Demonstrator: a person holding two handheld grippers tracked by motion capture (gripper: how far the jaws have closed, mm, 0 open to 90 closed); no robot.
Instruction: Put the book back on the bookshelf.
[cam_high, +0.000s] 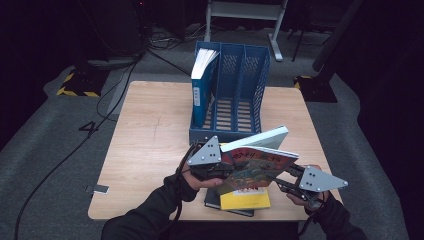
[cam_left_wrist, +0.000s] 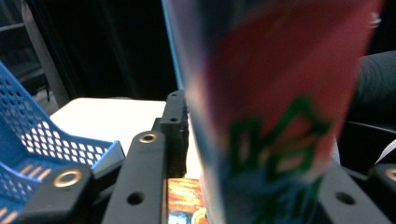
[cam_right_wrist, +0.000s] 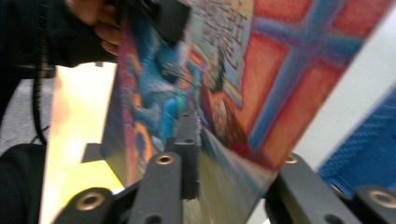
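Glossy red cover: the book (cam_high: 257, 167) hangs between the left gripper (cam_high: 220, 170) and right gripper (cam_high: 290, 177), each clamped on an end, above a yellow book (cam_high: 245, 199); probably light, slick, floppy; grip near the spine.

Colourful red-and-blue picture book (cam_high: 260, 167) held tilted above the table's near edge.
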